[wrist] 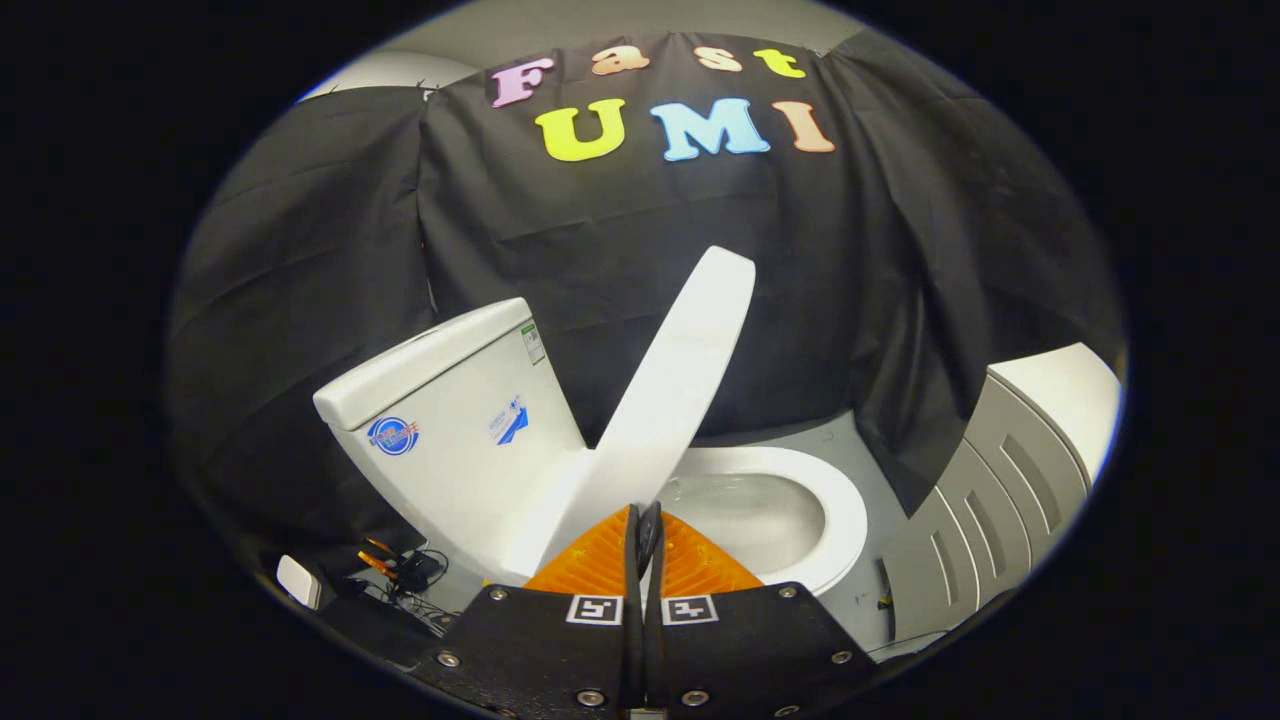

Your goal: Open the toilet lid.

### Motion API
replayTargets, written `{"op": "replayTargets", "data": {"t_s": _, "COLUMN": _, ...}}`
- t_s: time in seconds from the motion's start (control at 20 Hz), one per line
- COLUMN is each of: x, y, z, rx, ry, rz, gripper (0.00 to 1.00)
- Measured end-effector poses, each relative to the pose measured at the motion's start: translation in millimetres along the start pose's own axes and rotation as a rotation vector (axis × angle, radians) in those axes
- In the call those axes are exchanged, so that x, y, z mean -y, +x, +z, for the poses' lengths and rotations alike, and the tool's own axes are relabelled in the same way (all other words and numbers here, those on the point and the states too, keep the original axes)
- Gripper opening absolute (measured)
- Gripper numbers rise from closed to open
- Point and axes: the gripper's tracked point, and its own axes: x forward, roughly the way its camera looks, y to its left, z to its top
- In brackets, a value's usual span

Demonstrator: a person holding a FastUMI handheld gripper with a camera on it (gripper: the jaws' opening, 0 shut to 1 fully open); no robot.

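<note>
The gripper point(647, 525) sits nearest, its two fingers point(600, 565) drawn together until barely a thin slit remains between them. The near edge of the raised toilet lid point(665, 385) appears to run into that slit, yet whether both fingers actually press on it cannot be told from this angle.

Taking the toilet bowl point(835, 520) as the landmark: the lid rises from just ahead of the fingertips, lifted well off the bowl and tilted at a slant. It stands short of leaning back against the cistern point(450, 420). The bowl's white rim lies open just beyond the fingers and beside the lid's foot, its pale inside visible.

The cistern stands on the other side of the lid from the bowl, with stickers on its face. Below the cistern, near the floor, lie a small white box point(298, 580) and a tangle of dark cables point(405, 575).

On the bowl's far side from the cistern stands a grey cabinet point(1000, 500) with slotted panels. Behind everything hangs the black cloth wall point(560, 240) of the booth.
</note>
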Motion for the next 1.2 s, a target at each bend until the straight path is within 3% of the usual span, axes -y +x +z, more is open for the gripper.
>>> {"op": "replayTargets", "data": {"t_s": 0.7, "x": -82.6, "y": 8.8, "z": 34.7, "rx": 0.079, "ry": -0.120, "rz": 0.051, "gripper": 0.00}}
{"op": "replayTargets", "data": {"t_s": 1.2, "x": -131.2, "y": 17.1, "z": 42.4, "rx": 0.139, "ry": -0.150, "rz": -0.015, "gripper": 0.00}}
